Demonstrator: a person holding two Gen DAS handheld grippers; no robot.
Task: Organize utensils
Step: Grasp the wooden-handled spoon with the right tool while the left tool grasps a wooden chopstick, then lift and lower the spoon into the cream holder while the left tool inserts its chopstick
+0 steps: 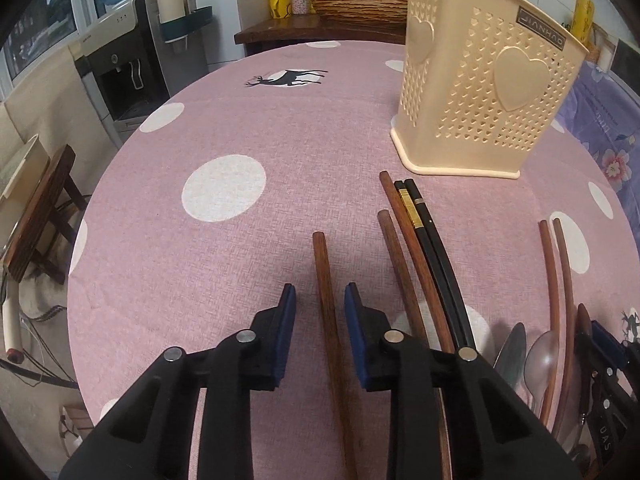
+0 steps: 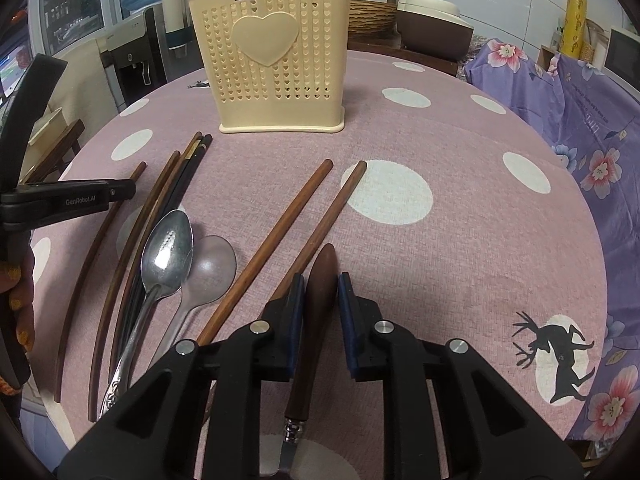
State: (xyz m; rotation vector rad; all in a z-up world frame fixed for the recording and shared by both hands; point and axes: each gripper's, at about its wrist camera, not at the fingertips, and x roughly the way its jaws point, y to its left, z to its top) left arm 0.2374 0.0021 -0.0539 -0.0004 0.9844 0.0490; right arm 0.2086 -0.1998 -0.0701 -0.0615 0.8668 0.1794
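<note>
Wooden knife handle (image 2: 318, 280) between right tongs (image 2: 319, 284)

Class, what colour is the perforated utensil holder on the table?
Cream holder, best in the right wrist view.

Your cream utensil holder (image 2: 276, 60), pierced with small hearts, stands upright at the far side. In front of it, brown wooden chopsticks (image 2: 266, 248) and a black pair (image 1: 434, 252) lie flat, pointing roughly toward it. A steel spoon (image 2: 166, 258) lies bowl-up, overlapping a clear plastic spoon (image 2: 210, 266). A wooden-handled knife (image 2: 318, 312) lies handle-forward beside them.
</note>
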